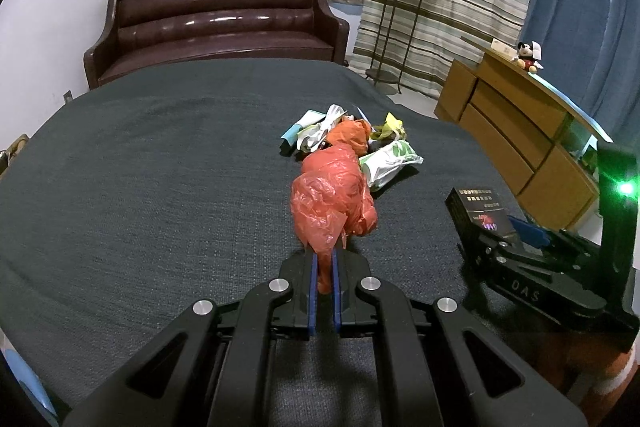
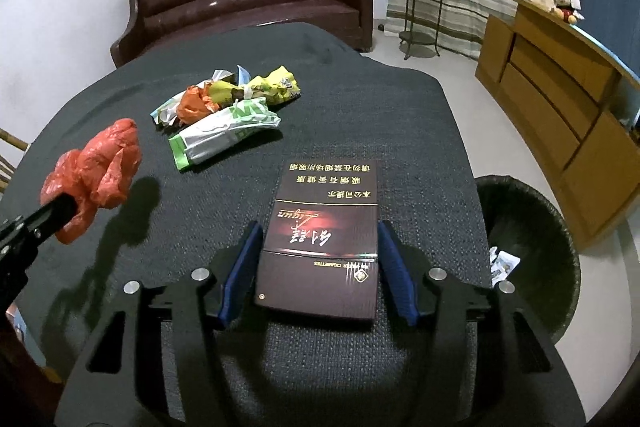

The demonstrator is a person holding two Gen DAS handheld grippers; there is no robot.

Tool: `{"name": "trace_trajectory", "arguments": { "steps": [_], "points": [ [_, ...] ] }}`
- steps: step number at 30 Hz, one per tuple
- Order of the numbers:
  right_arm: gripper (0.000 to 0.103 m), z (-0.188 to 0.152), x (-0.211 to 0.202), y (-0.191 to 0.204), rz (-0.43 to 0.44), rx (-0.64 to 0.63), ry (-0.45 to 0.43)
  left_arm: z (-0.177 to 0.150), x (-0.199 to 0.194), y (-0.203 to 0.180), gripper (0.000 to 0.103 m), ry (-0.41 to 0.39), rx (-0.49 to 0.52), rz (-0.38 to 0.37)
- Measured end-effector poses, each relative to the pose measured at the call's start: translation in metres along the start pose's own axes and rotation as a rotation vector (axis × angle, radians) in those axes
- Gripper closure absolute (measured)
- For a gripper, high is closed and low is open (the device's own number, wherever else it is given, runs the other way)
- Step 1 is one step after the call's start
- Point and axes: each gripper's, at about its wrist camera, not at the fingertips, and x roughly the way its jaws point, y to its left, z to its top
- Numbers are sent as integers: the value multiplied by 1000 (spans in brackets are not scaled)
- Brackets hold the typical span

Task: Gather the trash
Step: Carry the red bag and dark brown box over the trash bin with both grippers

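Two hand-held grippers work over a dark cloth-covered surface [image 1: 140,167]. Left hand-held gripper [image 1: 324,267]: jaws closed tight on a tail of a crumpled orange bag [image 1: 332,203], which bulges out just ahead of the blue pads [image 1: 313,291] and is lifted off the cloth, as its shadow in the right wrist view shows. Right hand-held gripper [image 2: 318,267]: jaws about half open, with a dark cigarette box [image 2: 324,239] lying flat between them; the left pad looks to touch the box's side, while at the right pad contact cannot be told. Beyond both, near the middle of the surface, lies a trash pile [image 2: 228,107] of wrappers, well apart from either gripper. A dark bin [image 2: 532,251] stands on the floor just beside the surface's right edge.
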Motion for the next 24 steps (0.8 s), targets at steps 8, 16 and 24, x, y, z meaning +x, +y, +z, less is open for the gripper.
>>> {"name": "trace_trajectory", "arguments": {
  "steps": [8,16,24],
  "points": [
    [46,4,-22,-13,-4,19,-65,1,-1,-12,97,-17,8,-19],
    [46,7,-44,-43,-45,48,-110,5,2,-56,97,-34,70,-80],
    [46,4,-58,-92,-134,87,-136,7,15,-101,97,-33,146,-114]
  ]
}}
